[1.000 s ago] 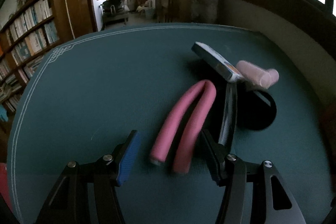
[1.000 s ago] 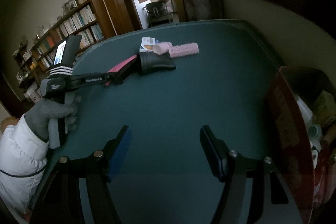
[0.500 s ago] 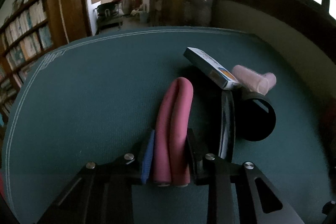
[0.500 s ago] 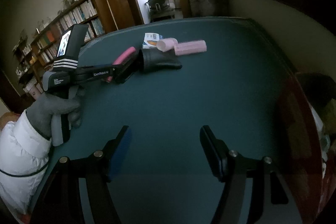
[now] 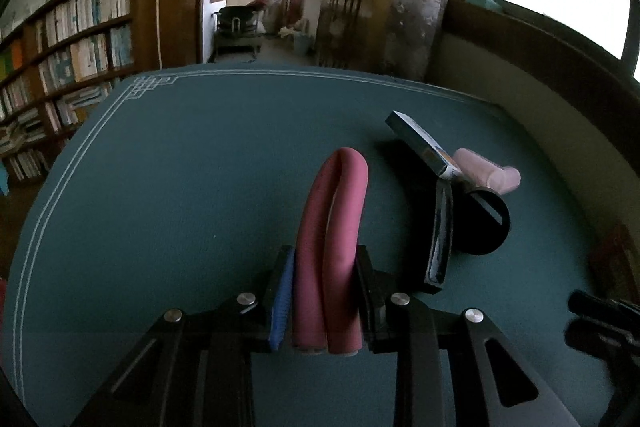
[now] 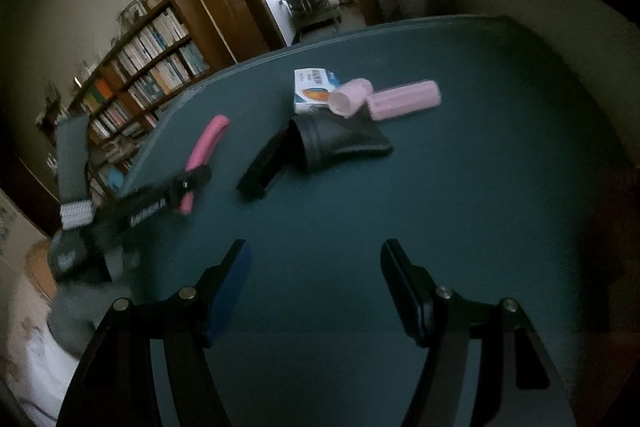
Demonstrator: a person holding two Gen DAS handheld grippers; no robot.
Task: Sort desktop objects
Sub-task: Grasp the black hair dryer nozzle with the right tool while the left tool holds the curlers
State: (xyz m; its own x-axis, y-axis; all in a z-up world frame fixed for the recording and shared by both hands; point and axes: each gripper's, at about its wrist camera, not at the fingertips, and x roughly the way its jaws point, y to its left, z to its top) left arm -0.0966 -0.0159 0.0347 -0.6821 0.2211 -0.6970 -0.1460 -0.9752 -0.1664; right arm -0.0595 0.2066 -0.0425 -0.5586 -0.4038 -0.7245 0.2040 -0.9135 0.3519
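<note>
The left claw [image 5: 324, 291] is clamped on both legs of a folded pink foam roller [image 5: 332, 227], whose bend points toward the far side of the green surface [image 5: 180, 187]. To its right lie a black nozzle [image 5: 480, 223], a small box [image 5: 420, 143] and pale pink rollers [image 5: 484, 171]. The right claw [image 6: 316, 287] hangs open over bare surface, holding nothing.

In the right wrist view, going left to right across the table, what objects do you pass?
Left gripper shut on the bent pink foam rod → black flat case → black nozzle → long pink roller. The white box and short pink roller overlap, so omitted.
</note>
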